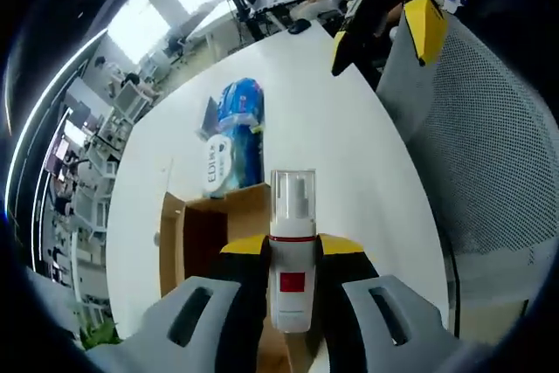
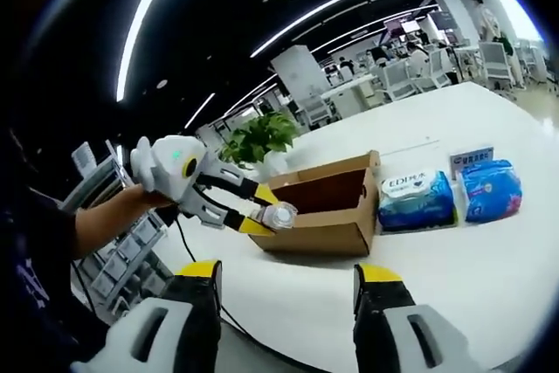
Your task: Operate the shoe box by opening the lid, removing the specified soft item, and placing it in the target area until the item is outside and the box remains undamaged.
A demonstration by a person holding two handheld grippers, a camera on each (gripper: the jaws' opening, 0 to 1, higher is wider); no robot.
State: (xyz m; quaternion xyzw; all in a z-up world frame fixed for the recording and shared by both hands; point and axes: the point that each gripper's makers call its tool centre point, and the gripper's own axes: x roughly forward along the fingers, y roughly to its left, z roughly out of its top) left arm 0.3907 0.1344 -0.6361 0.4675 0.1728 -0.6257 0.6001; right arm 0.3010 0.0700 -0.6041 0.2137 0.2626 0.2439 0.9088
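Shoe box (image 2: 325, 204) of brown cardboard sits open on the white worktop (image 2: 454, 268), its dark inside showing from the right gripper view. In the left gripper view the same box (image 1: 214, 229) lies just beyond the jaws, on the near part of the round worktop (image 1: 349, 128).

The left gripper (image 1: 293, 259) has its yellow-tipped jaws clenched on a small white pump bottle (image 1: 292, 255) with a clear cap and a red band and red square on its label. The bottle stands upright between the jaws, above the near edge of the box. In the right gripper view this gripper (image 2: 262, 216), held in a person's hand (image 2: 131, 203), carries the bottle (image 2: 278, 215) at the left end of the box.

The right gripper (image 2: 288, 290) has its jaws released, wide apart with nothing between them, hovering near the worktop's edge and well apart from the box. It shows in the left gripper view at the far right (image 1: 384, 28), above the worktop's far edge.

To the right of the box lie two soft packs side by side: a white and blue one (image 2: 417, 199) touching or just beside the box, and a blue one (image 2: 492, 188) next to it. A small label card (image 2: 472, 156) stands behind them. A potted plant (image 2: 262, 139) stands beyond the box. A grey mesh chair (image 1: 489, 155) is beside the worktop.
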